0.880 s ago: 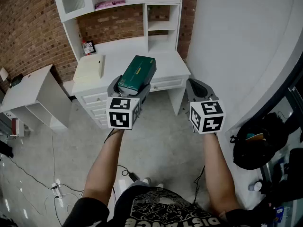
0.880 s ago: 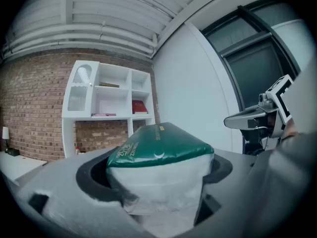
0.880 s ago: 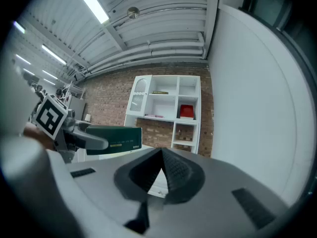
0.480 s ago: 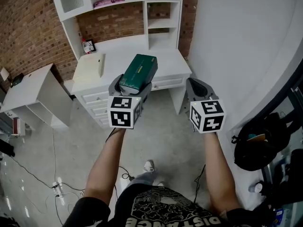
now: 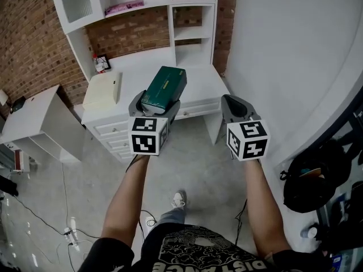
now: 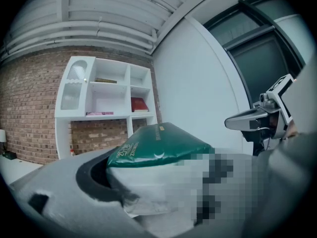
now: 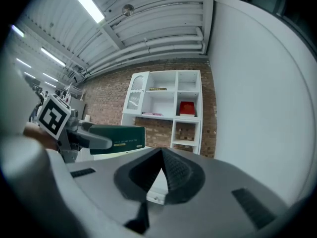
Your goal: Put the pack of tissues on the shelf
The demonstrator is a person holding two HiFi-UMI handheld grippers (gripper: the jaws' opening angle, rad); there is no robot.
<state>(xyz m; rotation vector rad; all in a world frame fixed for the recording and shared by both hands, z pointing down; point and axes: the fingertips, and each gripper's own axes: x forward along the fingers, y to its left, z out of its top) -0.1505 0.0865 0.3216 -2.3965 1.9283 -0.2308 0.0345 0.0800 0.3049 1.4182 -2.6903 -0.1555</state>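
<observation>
The left gripper (image 5: 154,107) had its jaws spread wide and clamped on the green pack of tissues (image 5: 165,85), which stuck out past the jaw tips (green face up, white side underneath). The right gripper (image 5: 236,107) hung just beside it, jaws pressed together with nothing in them. The white shelf (image 5: 193,34) and tabletop (image 5: 142,66) sat well ahead of both.

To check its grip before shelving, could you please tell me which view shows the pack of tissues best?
The head view: most of the green pack of tissues shows from above, gripped in the left claw. The left gripper view shows only its near end, very close; the right gripper view shows its side, small.
</observation>
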